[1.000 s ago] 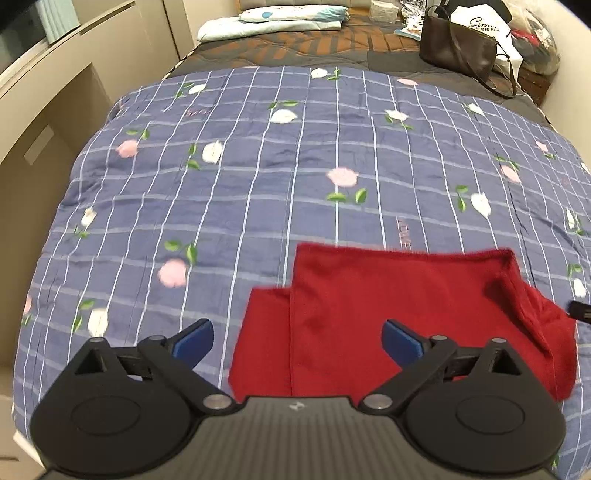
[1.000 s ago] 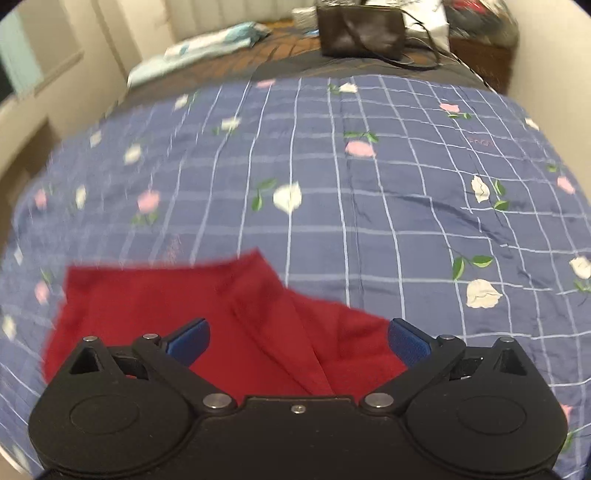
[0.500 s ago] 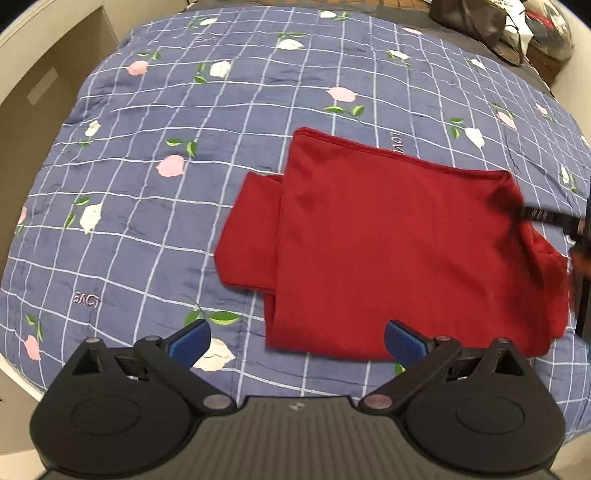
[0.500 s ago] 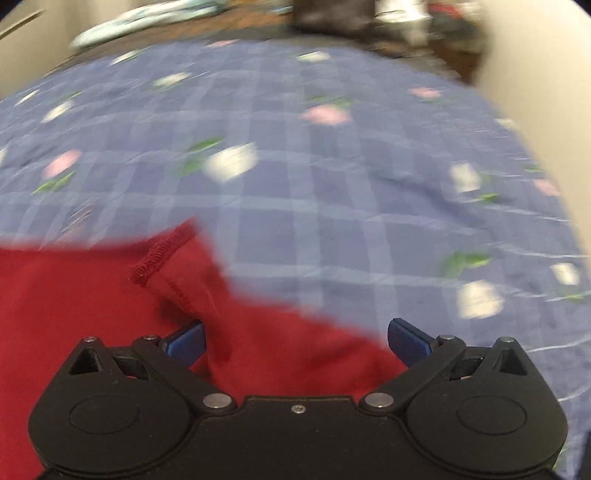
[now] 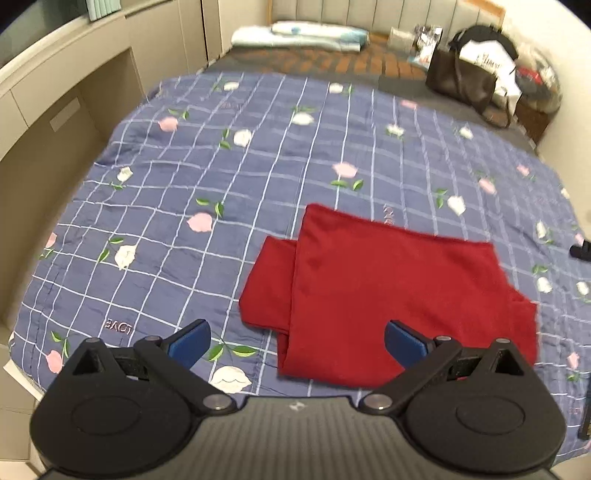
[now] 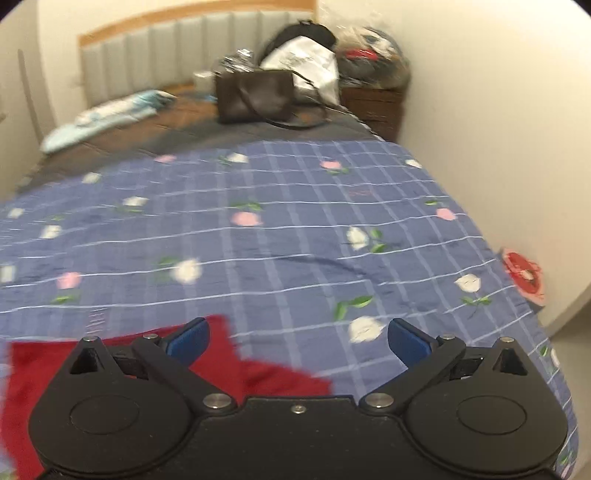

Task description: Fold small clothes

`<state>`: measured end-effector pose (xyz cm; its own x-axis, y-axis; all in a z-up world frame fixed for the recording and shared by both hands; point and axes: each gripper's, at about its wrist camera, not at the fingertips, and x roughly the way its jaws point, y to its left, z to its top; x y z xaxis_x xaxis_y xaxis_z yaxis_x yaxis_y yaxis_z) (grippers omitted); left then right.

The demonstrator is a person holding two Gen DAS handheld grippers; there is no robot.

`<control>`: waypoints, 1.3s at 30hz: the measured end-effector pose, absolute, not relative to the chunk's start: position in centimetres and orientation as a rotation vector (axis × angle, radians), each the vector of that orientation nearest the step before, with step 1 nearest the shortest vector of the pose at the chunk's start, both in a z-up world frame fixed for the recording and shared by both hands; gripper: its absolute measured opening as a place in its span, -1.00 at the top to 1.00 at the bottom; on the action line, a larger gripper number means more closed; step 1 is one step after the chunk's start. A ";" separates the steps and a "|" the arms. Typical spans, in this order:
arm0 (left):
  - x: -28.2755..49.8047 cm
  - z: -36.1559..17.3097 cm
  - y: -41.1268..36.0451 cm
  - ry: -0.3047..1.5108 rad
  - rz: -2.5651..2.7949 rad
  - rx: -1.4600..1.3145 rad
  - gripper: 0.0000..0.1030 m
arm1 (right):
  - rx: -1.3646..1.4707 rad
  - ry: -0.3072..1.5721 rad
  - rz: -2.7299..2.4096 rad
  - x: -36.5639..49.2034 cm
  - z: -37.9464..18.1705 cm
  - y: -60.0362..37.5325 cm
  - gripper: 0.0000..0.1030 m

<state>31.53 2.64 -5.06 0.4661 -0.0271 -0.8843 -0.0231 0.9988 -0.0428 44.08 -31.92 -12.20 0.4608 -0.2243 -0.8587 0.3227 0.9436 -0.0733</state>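
A small red knit garment (image 5: 388,291) lies folded flat on the blue checked floral bedspread (image 5: 221,184), near its front edge, a narrower layer protruding leftward.

The bed (image 5: 406,79) carries a blue checked quilt (image 5: 258,192) with pink and white flowers, spread over its near part. A red garment (image 5: 388,295) lies folded flat on the quilt near its near right edge, a narrower flap sticking out on its left. At the far end, on a brown cover, lie a pale pillow (image 5: 299,35) at left and a dark brown handbag (image 5: 461,83) at right.
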 end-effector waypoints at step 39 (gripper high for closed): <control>15.8 1.7 -4.3 1.025 -0.038 0.022 -0.99 | 0.149 0.989 0.012 22.7 5.0 -22.0 -0.99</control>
